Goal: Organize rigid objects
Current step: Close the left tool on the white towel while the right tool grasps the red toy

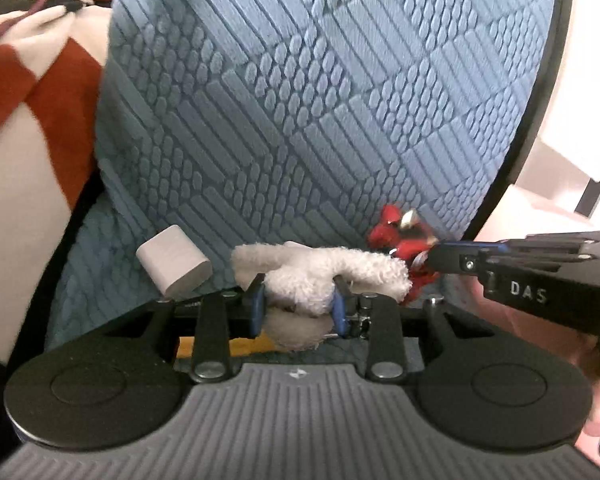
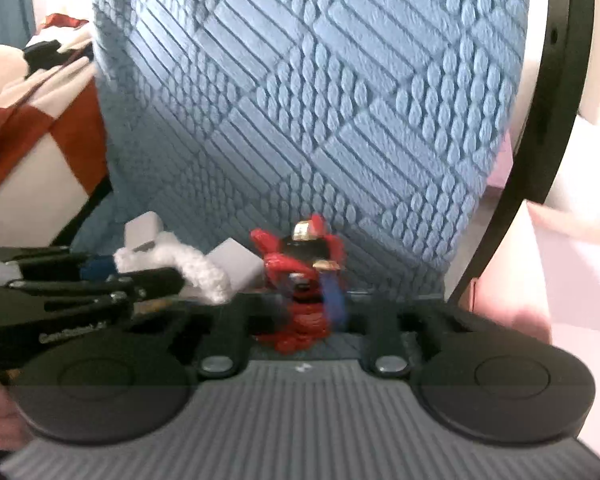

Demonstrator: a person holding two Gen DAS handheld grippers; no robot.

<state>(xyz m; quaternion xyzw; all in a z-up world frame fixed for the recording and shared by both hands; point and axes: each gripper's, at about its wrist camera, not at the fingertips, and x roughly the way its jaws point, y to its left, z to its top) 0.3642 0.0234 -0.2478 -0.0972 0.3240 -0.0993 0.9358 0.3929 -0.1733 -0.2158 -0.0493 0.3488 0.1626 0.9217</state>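
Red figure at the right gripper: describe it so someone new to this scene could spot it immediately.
Find the big blue textured cushion filling the background. At its foot, the right gripper is closed on the red figure, a small glossy toy with gold and black details. Its neighbours are pale: a fluffy white toy in the left gripper and plain grey blocks; it alone is red.

My left gripper (image 1: 299,309) has black linkages, blue pads (image 1: 257,309), a ribbed grey base; my right gripper (image 1: 432,258) reads "DAS" in white.
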